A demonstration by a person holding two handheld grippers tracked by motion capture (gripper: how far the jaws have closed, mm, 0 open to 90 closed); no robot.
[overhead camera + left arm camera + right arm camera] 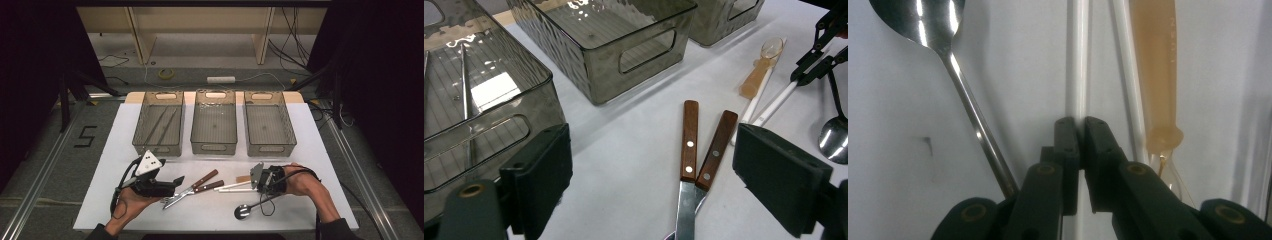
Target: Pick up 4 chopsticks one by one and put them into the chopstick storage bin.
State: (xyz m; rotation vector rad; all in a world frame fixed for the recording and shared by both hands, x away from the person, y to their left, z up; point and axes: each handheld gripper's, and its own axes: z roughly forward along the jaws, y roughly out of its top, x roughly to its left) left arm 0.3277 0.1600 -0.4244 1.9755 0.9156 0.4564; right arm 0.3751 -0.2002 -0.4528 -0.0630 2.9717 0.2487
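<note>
White stick [231, 190] lies flat on the white table [125, 200], and its near end is pinched between the jaws of the right gripper [252, 181]. From the high view, the metal spoon [243, 211] sits just on the person's side of that gripper. Three smoky bins [214, 122] stand well beyond it. The left gripper [176, 181] hovers with its jaws apart over two wooden-handled knives [202, 182].

In the left gripper view, the wide-open jaws frame the knife handles without touching them. Farther off, the right gripper's tips meet on the stick, which runs away from them alongside an amber-handled spoon [756, 77]. This view also shows thin rods [466, 95] already lying in the bin nearest the left gripper, which hints where long pieces belong.

The right gripper view shows the grip itself, which the others cannot. The pads are clamped on the stick, with a second white stick [1125, 65] just beside the right pad and the metal spoon's handle close on the other side.

To do this step well, I judge the lift should go straight up and slowly, since the bite is near one end and the long free end may droop or swing. The neighbours must be left behind, and the second stick is the likeliest to be dragged along.
</note>
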